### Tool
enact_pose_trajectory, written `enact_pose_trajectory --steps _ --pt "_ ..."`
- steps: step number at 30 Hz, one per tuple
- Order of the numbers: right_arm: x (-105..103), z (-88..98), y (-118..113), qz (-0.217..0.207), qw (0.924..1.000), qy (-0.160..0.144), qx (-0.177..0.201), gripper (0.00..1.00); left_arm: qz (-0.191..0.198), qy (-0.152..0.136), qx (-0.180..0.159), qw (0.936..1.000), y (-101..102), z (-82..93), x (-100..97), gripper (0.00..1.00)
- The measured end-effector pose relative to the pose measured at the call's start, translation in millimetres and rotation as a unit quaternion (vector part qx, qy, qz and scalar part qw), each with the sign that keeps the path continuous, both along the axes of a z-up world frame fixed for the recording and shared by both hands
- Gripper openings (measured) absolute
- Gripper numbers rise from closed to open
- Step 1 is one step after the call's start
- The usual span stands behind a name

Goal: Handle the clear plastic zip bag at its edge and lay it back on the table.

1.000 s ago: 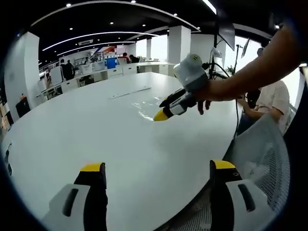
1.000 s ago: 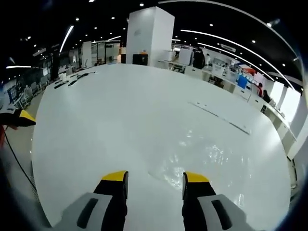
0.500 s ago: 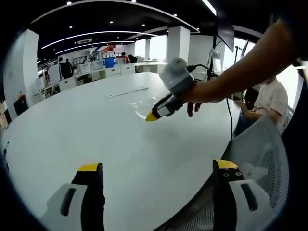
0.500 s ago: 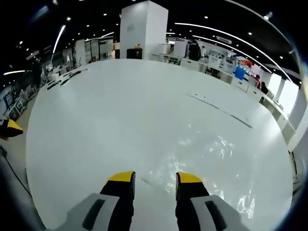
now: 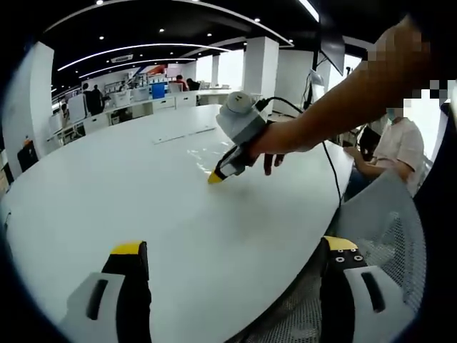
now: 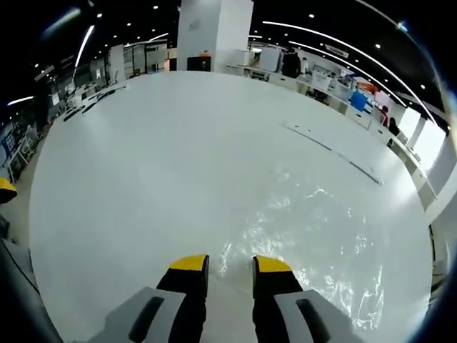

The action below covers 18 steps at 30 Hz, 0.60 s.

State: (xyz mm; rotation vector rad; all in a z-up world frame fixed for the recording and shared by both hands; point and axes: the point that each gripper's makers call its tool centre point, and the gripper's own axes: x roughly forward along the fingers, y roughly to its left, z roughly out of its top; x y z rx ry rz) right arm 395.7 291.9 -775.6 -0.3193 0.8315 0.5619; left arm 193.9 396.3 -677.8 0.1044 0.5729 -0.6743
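clear plastic zip bag point(image 6: 307, 229) lies flat on the big white round table point(image 6: 157, 164), crinkled and glinting, well in from the table's edge. in the right gripper view the right gripper point(image 6: 230, 266) sits low at the bag's near edge, its yellow-tipped black jaws drawn close with only a narrow slit between them; the bag's edge runs up to that slit, but whether the film is actually pinched i cannot tell. in the left gripper view the same right gripper point(image 5: 216, 176) shows from the side, held in a person's hand point(image 5: 268, 146) with its yellow tip down at the table surface by the shiny bag point(image 5: 207, 151), a black cable point(image 5: 325, 168) trailing off behind the arm. the left gripper point(image 5: 232, 250) hangs over the near rim of the table, jaws spread wide apart with nothing between them, well apart from the bag. a grey mesh chair back point(image 5: 389, 221) stands beside the table on the right of that view, and a seated person in a light shirt point(image 5: 396, 146) is behind it. a long thin strip point(image 6: 332, 151) lies on the table past the bag.
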Motion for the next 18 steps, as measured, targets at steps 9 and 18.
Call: enact_pose_trajectory --steps 9,18 --pt "-9 -2.9 -4 0.010 0.9998 0.019 -0.002 0.08 0.001 0.003 0.001 1.0000 -2 -1.7 4.4 0.99" --pt "-26 -4.6 -16 0.056 0.9976 0.033 -0.023 0.00 -0.004 0.004 0.000 1.0000 -7 -1.4 2.9 0.98"
